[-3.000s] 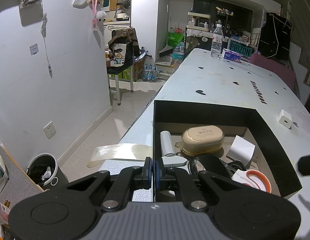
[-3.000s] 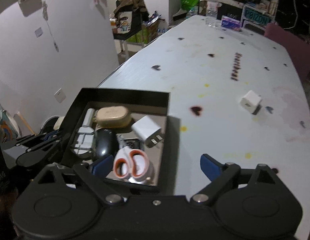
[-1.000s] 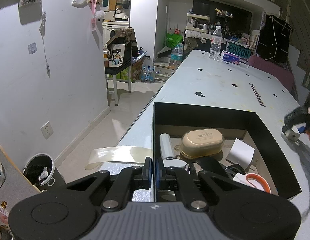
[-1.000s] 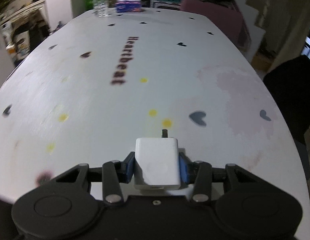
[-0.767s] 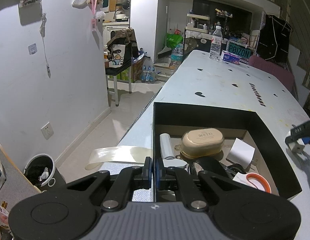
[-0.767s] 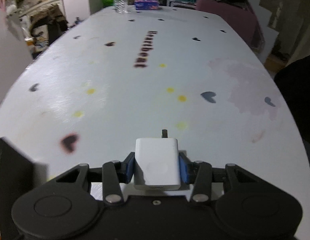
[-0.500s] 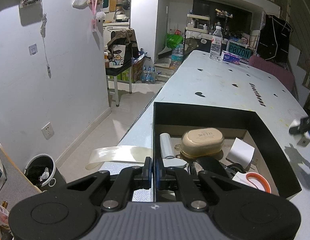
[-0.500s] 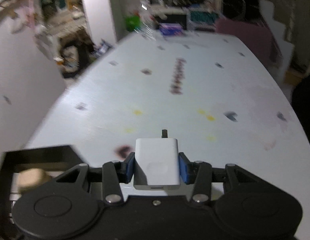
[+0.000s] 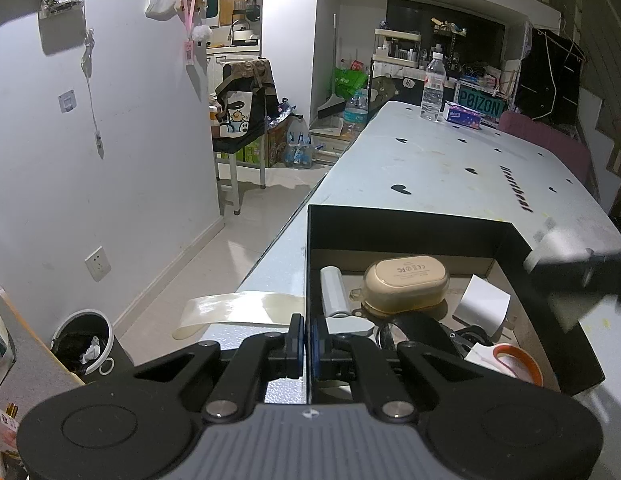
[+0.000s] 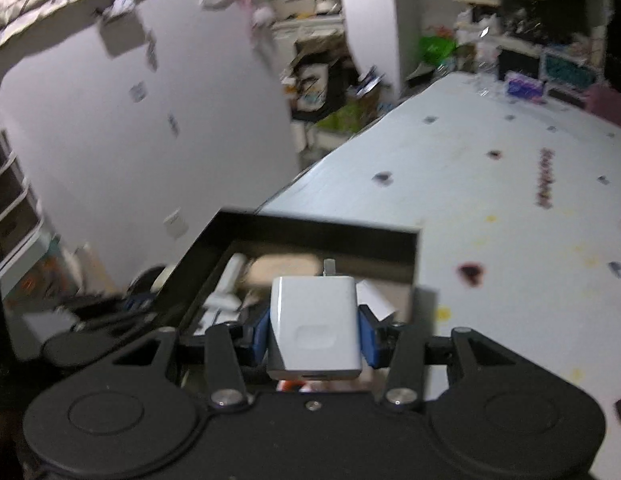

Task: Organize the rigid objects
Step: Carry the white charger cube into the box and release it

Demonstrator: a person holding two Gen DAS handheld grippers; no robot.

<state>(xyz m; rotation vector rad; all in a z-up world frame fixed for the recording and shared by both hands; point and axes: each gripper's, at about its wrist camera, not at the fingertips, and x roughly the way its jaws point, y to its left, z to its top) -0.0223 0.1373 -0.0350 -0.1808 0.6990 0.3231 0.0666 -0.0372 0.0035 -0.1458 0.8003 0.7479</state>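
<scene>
Clamped between the blue pads (image 10: 368, 336) of the right gripper (image 10: 313, 340), a white charger block (image 10: 313, 330) is being held above the near right part of the black box (image 10: 318, 236), prongs pointing forward. At the box's left wall, the left gripper (image 9: 305, 346) is being kept pinched on the wall's edge. Inside, scissors (image 9: 514, 362), a beige case (image 9: 404, 282) and another white charger (image 9: 484, 304) are lying. Beyond, the white table (image 9: 450, 160) is stretching away, with a water bottle (image 9: 431, 88) at its far end.
</scene>
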